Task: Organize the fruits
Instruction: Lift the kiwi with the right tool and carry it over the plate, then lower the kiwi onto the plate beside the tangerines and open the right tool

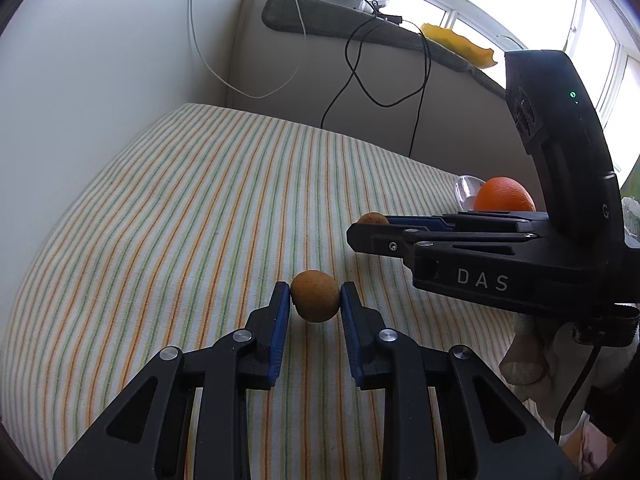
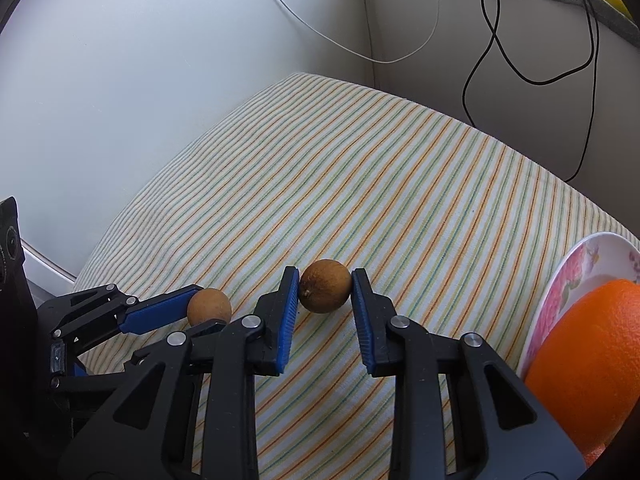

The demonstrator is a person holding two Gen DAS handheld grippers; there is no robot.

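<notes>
- Striped cloth (image 2: 360, 184) ahead toward wall: bare, room to pass.
- Right side blocked: plate (image 2: 576, 272) w/ orange (image 2: 592, 360).
- Black cable (image 2: 592, 80) hangs at back.

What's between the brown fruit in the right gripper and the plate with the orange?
Nothing visible. The right gripper pinches a brown fruit over the striped cloth; the floral plate holding the orange sits just to its right, with only bare cloth between.

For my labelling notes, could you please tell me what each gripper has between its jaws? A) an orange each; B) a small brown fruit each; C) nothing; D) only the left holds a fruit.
B: the left gripper pinches one small brown fruit, and the right gripper pinches another small brown fruit; the orange sits on the plate.
</notes>
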